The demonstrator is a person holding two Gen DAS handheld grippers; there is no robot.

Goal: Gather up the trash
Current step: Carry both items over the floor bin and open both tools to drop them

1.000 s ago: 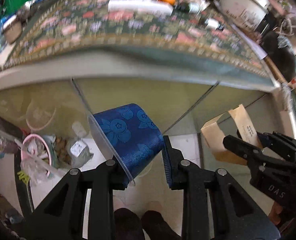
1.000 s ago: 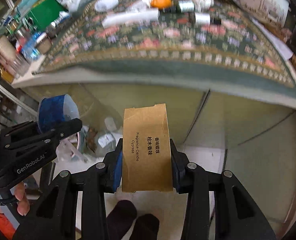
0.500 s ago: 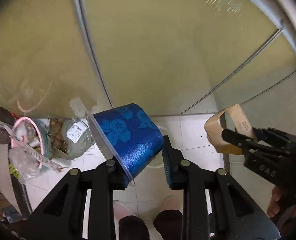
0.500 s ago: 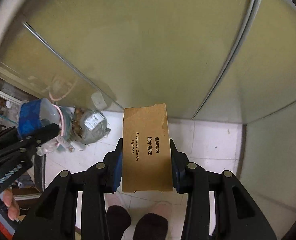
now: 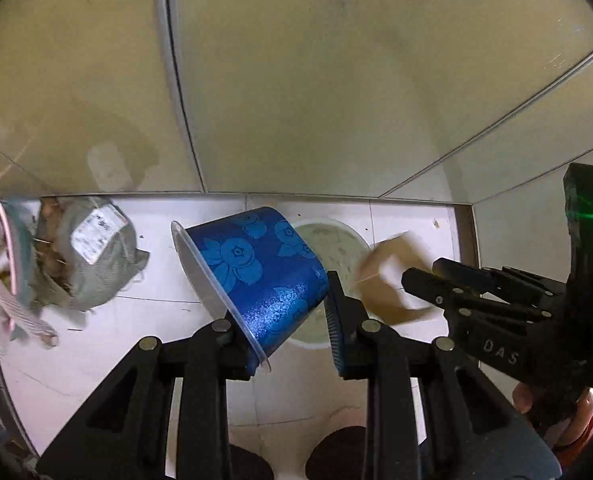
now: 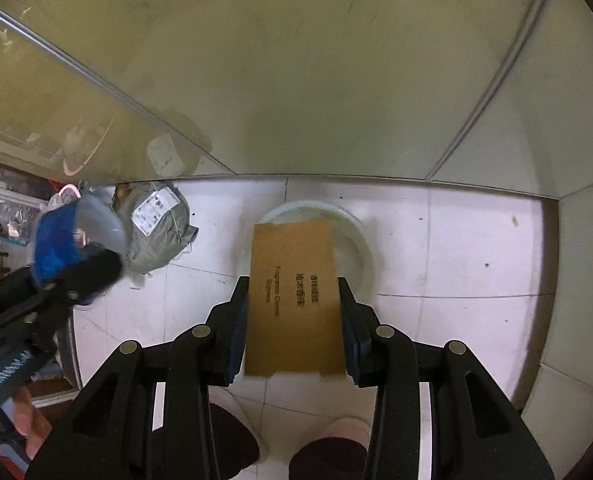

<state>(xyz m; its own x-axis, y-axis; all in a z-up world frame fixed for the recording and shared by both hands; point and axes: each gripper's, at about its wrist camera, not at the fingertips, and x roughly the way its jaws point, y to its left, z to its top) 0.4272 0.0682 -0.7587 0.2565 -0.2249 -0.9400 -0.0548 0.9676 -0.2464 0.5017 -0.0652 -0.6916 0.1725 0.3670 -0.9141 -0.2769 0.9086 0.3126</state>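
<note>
My left gripper (image 5: 288,312) is shut on a blue flower-printed plastic cup (image 5: 256,272), held tilted with its clear rim to the left. My right gripper (image 6: 294,320) is shut on a flat brown cardboard candle box (image 6: 294,296). Both hang above a round white bin (image 6: 356,248) standing on the white tiled floor; the bin also shows in the left wrist view (image 5: 332,240). The box appears blurred in the left wrist view (image 5: 388,280), held by the right gripper (image 5: 420,276). The cup and left gripper show at the left of the right wrist view (image 6: 60,240).
A grey wrapped parcel with a white label (image 5: 92,256) lies on the floor left of the bin, also in the right wrist view (image 6: 156,224). A pink-rimmed basket of clutter (image 5: 0,264) stands further left. Glossy cabinet doors (image 5: 296,80) rise behind. The person's feet (image 6: 276,448) are below.
Both grippers have swung down from the patterned tabletop to the floor and moved over the white bin. Cup and box stay gripped.
</note>
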